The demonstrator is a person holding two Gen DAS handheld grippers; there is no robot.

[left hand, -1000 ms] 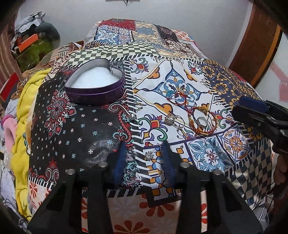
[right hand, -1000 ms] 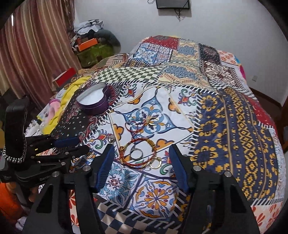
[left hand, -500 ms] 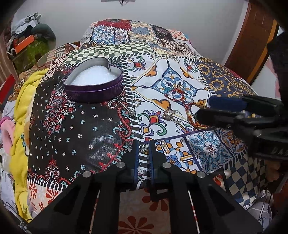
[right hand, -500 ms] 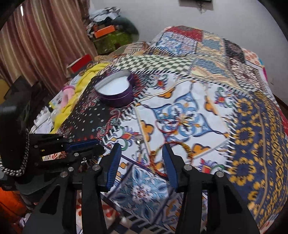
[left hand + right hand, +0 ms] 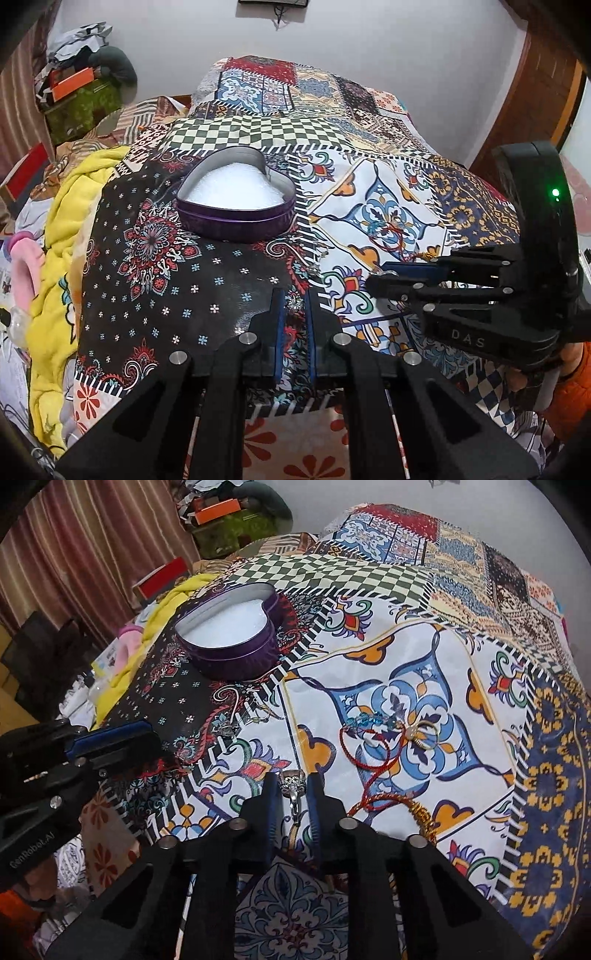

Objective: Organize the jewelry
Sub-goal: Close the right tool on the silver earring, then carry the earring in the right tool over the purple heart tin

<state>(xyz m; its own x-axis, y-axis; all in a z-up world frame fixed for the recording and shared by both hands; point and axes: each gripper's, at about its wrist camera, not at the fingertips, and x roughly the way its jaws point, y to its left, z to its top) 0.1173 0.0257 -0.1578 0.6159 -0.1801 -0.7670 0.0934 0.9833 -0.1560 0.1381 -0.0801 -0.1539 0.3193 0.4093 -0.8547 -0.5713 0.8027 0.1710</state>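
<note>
We held one small sparkly stud (image 5: 294,302) pinched between the tips of our left gripper (image 5: 294,306), whose two blue-lined fingers were drawn in close on it, above the dark flowered patch near the front edge of the bed. Our right gripper (image 5: 293,794) was likewise clamped on one silver ring (image 5: 291,781), its ornate head showing above the fingertips and its band hanging down between the fingers, just over the white patch near the front edge.

Farther up the bedspread (image 5: 461,686), on the blue-and-white medallion at the middle, lay one red thread bracelet (image 5: 364,747), one string of blue beads (image 5: 369,720) touching it, and two thin gold rings (image 5: 424,733) just beside them. One red-and-gold braided bangle (image 5: 402,805) lay nearer the front edge, partly hidden behind our right gripper. One more small silver piece (image 5: 227,731) sat on the striped border between the dark and white patches; we could not tell what kind it was.

One purple heart-shaped tin (image 5: 236,206) stood open toward the left side of the bed, well apart from the loose jewelry, with a white lining and nothing visible on it. One yellow blanket (image 5: 55,258) ran along the left edge.
</note>
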